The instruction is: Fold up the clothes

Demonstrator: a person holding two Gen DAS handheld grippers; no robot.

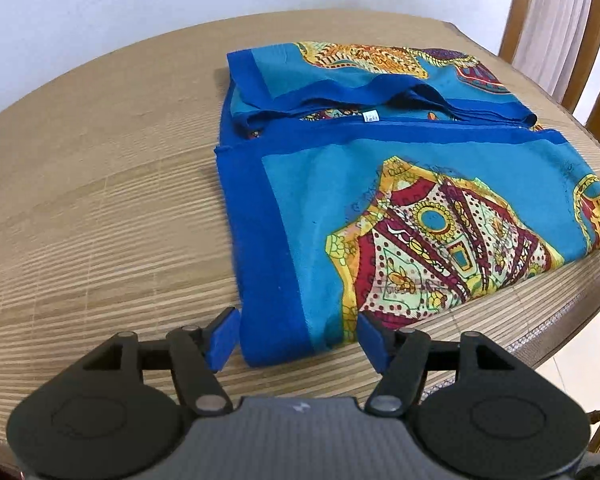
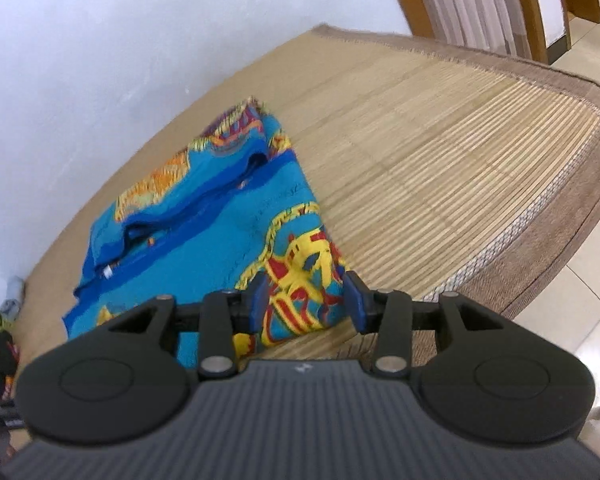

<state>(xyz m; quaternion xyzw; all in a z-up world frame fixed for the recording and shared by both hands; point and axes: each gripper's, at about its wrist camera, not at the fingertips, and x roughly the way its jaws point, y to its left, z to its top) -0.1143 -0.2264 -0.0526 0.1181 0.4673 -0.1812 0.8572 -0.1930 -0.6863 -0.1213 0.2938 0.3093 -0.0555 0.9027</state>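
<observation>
A blue printed scarf [image 1: 400, 184] lies partly folded on a bamboo mat [image 1: 100, 208] that covers the table. In the left wrist view it fills the centre and right of the frame. Its near panel lies flat, showing a red and yellow medallion. A second layer is doubled over at the back, and its dark blue border forms a loose, rumpled ridge across the upper middle. A small white label [image 1: 371, 116] shows at that seam. In the right wrist view the same scarf [image 2: 204, 216] runs from the lower centre up toward the upper left, with bare mat [image 2: 440, 168] to its right.

The left gripper [image 1: 296, 338] sits at the bottom centre of its frame with its jaws spread. The scarf's near left corner, with its dark blue border, lies between them, but the blue pads do not press on the cloth. The right gripper [image 2: 306, 300] is also spread, more narrowly. It straddles the near right corner where the yellow and red print sits, and there too a gap shows on each side of the fabric.

The step in hand appears to be a setup for the next fold, with each gripper placed over a near corner. The next move likely calls for both to close on their corners together. They would then lift evenly and carry the near edge over to the back seam. The thin cloth may slip or sag between the two grips, and the rumpled back layer could leave the fold uneven.
</observation>
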